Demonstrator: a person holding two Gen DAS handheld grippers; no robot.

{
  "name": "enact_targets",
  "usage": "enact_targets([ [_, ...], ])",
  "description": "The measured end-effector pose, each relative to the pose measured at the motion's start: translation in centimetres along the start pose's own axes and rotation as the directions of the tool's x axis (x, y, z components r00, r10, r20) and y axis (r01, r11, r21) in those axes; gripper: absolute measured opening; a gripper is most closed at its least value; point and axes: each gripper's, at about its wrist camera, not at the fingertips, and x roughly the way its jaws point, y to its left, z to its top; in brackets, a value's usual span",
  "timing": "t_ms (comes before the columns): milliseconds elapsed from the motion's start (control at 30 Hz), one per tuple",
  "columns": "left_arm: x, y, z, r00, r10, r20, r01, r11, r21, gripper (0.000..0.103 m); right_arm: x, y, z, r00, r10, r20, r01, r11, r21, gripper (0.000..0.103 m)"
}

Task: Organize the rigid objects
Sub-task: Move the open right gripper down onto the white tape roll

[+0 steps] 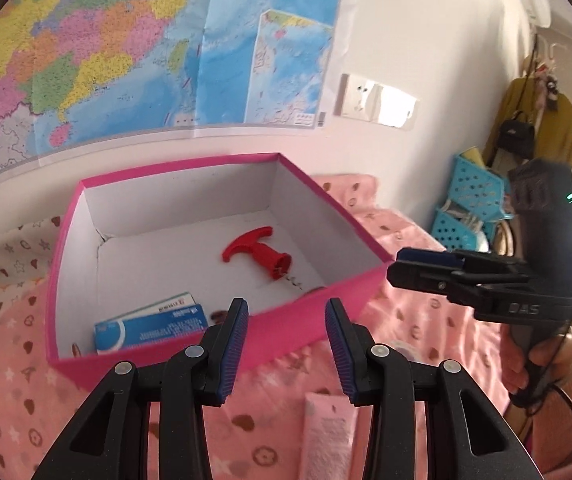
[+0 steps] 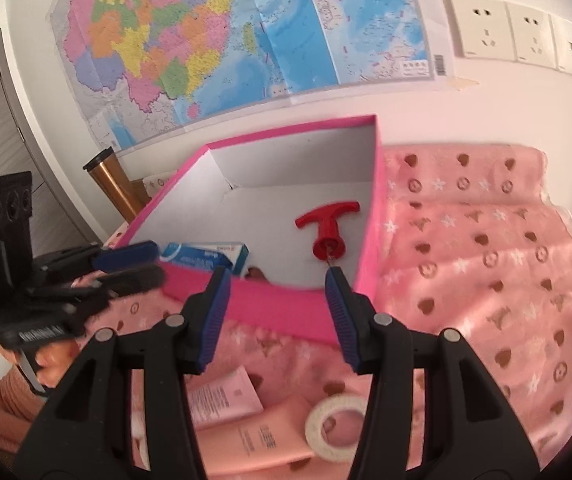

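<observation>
A pink box [image 1: 309,312] with a white inside stands on the pink blanket. Inside it lie a red corkscrew [image 1: 256,252] and a blue-and-white carton [image 1: 150,326]. My left gripper [image 1: 287,344] hovers over the box's near wall, open, with nothing between its pads. My right gripper [image 2: 278,312] hangs over the near wall of the box [image 2: 286,312] too, open and empty; the corkscrew [image 2: 327,226] and the carton [image 2: 206,256] lie beyond it. Each gripper shows in the other's view: the right one [image 1: 397,266] and the left one [image 2: 157,263]. Below the right gripper lie a pink tube [image 2: 226,396], a second pink tube [image 2: 254,440] and a white tape roll [image 2: 335,428].
A pink tube [image 1: 327,432] lies under the left gripper. A map [image 1: 126,60] and wall sockets [image 2: 513,36] are behind the box. Blue perforated baskets [image 1: 469,208] stand at the right, and a copper tumbler [image 2: 108,184] stands left of the box. The patterned blanket [image 2: 485,260] stretches to the right.
</observation>
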Motion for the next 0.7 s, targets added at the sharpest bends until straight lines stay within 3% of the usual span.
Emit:
enact_targets([
  [133, -0.6, -0.6, -1.4, 0.998, -0.054, -0.019, 0.054, 0.998, -0.017, 0.041, -0.1, -1.3, -2.3, 0.998, -0.036, -0.045, 0.037, 0.999, 0.024, 0.052],
  [367, 1.6, -1.9, -4.5, 0.986, -0.108, -0.128, 0.103, 0.994, -0.046, 0.041, 1.2, -3.5, -6.5, 0.983, -0.094, -0.155, 0.106, 0.992, 0.075, 0.052],
  [700, 3.2, -3.6, -6.5, 0.97, -0.131, -0.204, 0.124, 0.991, -0.045, 0.041, 1.8, -4.6, -8.2, 0.975, -0.108, -0.194, 0.128, 0.987, 0.096, 0.047],
])
